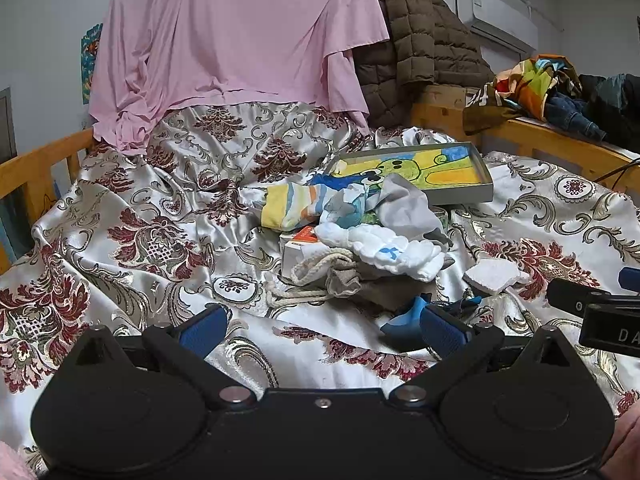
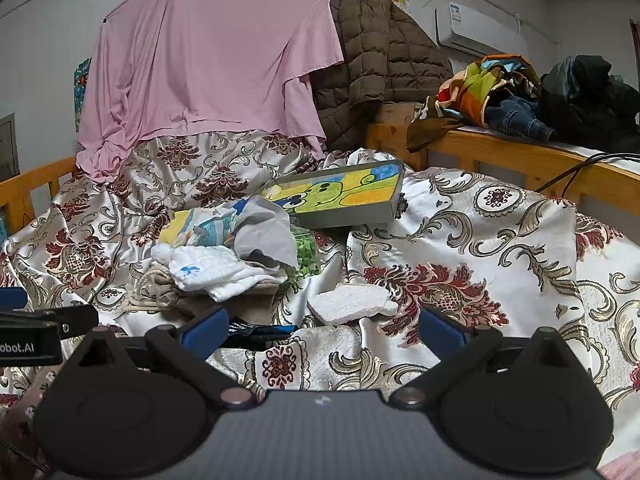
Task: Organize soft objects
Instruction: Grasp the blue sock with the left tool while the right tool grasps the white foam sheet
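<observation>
A heap of soft things lies mid-bed: a striped yellow sock point(image 1: 288, 206), a grey garment point(image 1: 404, 204) point(image 2: 264, 232), a white sock with a blue mark point(image 1: 384, 254) point(image 2: 208, 268), a beige drawstring bag point(image 1: 340, 276) point(image 2: 160, 288), a blue sock point(image 1: 408, 320) and a white foam piece point(image 1: 496, 274) point(image 2: 348, 304). My left gripper point(image 1: 320, 328) is open and empty, just short of the bag, its right pad beside the blue sock. My right gripper point(image 2: 320, 328) is open and empty in front of the foam piece.
A picture box point(image 1: 440, 168) point(image 2: 348, 196) lies behind the heap on the patterned satin bedspread point(image 1: 140, 240). A small white-orange box point(image 1: 300, 246) and a jar of green bits point(image 2: 306, 254) sit in the heap. Pink sheet point(image 1: 240, 40), brown jacket point(image 1: 416, 48), wooden rails point(image 2: 520, 160) surround.
</observation>
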